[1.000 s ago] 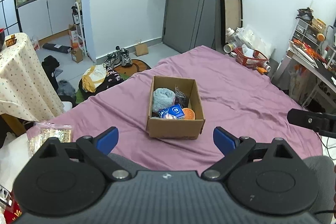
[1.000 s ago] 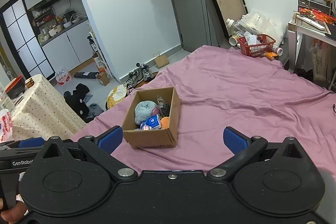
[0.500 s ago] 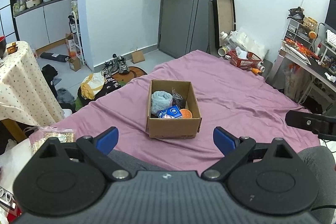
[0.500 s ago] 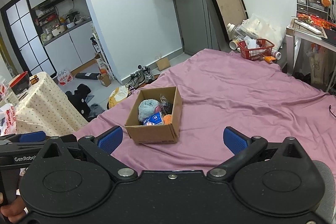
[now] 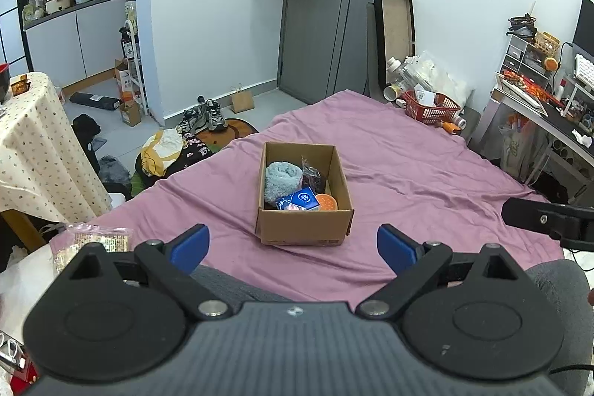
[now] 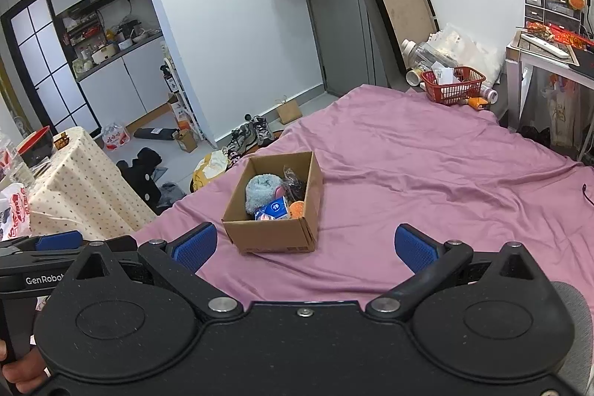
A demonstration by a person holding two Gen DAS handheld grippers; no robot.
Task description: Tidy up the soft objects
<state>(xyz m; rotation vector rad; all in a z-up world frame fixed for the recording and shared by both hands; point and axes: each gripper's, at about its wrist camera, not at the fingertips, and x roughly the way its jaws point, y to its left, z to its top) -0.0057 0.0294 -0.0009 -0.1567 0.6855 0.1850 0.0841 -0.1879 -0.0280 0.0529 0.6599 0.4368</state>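
Looking down the left wrist view: left gripper [image 5: 293, 244] held above the near edge of the bed [image 5: 427, 173], jaws spread wide, nothing between them. Box [image 5: 304, 225] sits open-topped on the purple sheet, straight ahead and well apart from the jaws. Inside it: a blue-grey towel [image 5: 282, 177] rolled at the far left, a dark crinkly packet [image 5: 313, 177] beside it, a blue tissue pack [image 5: 299, 201] in front, an orange round thing [image 5: 326, 202] at the near right corner. Right gripper's arm shows at the right edge, clear of the box. Right wrist view: right gripper [image 6: 304, 244] likewise wide open and empty, box [image 6: 274, 232] ahead and a little left, same four things [image 6: 261, 193] packed close together; no soft item lies loose on the sheet in either view. Judgement: this fits either a box waiting to be unpacked or one already filled, so no move is called for here. Risks if a jaw goes in: the contents are wedged tight, so a pinch on the towel could drag the tissue pack or packet along; the light box may slide or tip on the soft, wrinkled sheet if pushed at the rim; the slick packet could slip from the pads.
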